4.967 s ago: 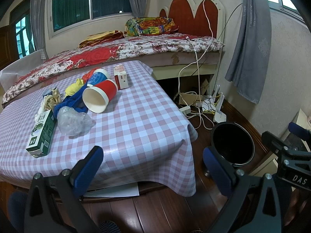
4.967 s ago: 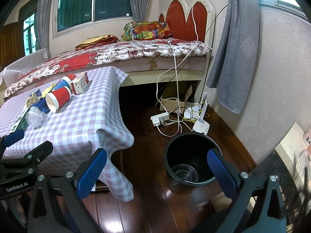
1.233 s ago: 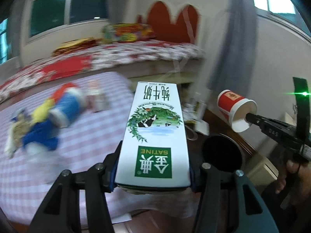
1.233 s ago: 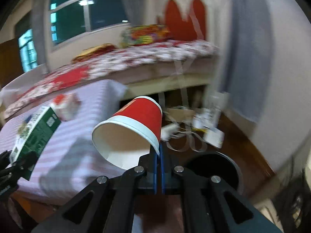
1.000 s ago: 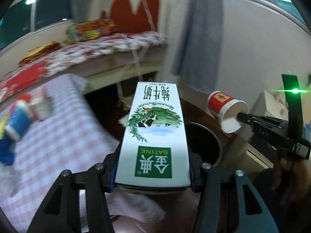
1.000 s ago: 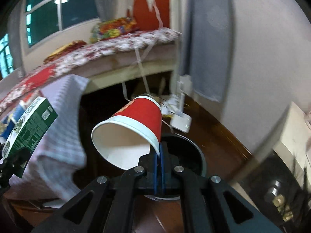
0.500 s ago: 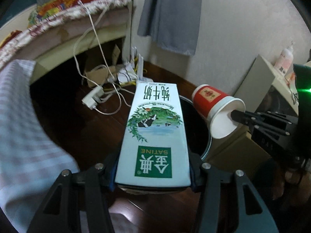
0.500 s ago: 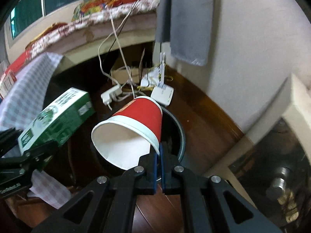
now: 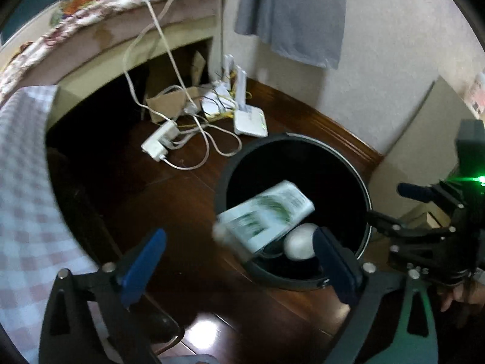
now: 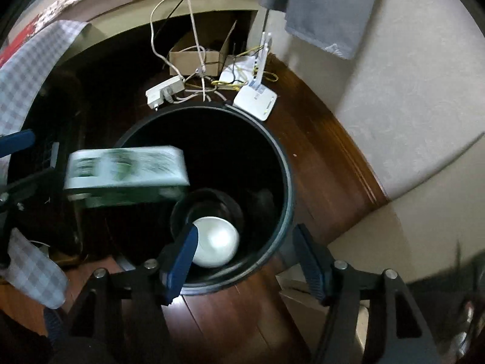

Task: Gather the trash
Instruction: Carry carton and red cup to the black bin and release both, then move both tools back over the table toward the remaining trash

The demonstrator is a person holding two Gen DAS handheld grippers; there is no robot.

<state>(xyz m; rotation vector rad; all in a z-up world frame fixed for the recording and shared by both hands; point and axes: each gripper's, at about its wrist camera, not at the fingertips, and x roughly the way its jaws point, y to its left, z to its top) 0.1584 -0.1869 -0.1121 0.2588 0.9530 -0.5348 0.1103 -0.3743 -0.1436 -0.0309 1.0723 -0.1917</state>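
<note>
Your left gripper (image 9: 239,257) has just been opening and its blue-padded jaws now stand wide, with nothing between them. The green-and-white milk carton (image 9: 266,215) is loose and motion-blurred, caught lying roughly flat across the near-left part of the rim of the round black plastic waste bin (image 9: 365,194). Whether it touches the rim you cannot tell.

Your right gripper (image 10: 245,261) has also just been opening; its jaws are parted and empty. The paper cup (image 10: 216,241) lies at the bottom of the bin, its pale mouth turned up toward you.

Step in hand: release over the bin. Judgement: the cup is in; the carton is not settled. It overhangs the rim on the side of the table, so it may tip in or slide off onto the dark wooden floor (image 9: 182,200). Keep both grippers wide and hold above the opening until the carton clears. Do not pull away across its path.

Room for moving: the two grippers sit close together over one opening, left and right of the bin. The lilac checked tablecloth (image 9: 24,182) hangs just to the left. Beyond the bin, the white power strip (image 10: 165,92), cables and white router (image 10: 256,100) lie on the floor near the rim. The pale cabinet (image 9: 424,139) stands close on the right. Upward is the open way out.
</note>
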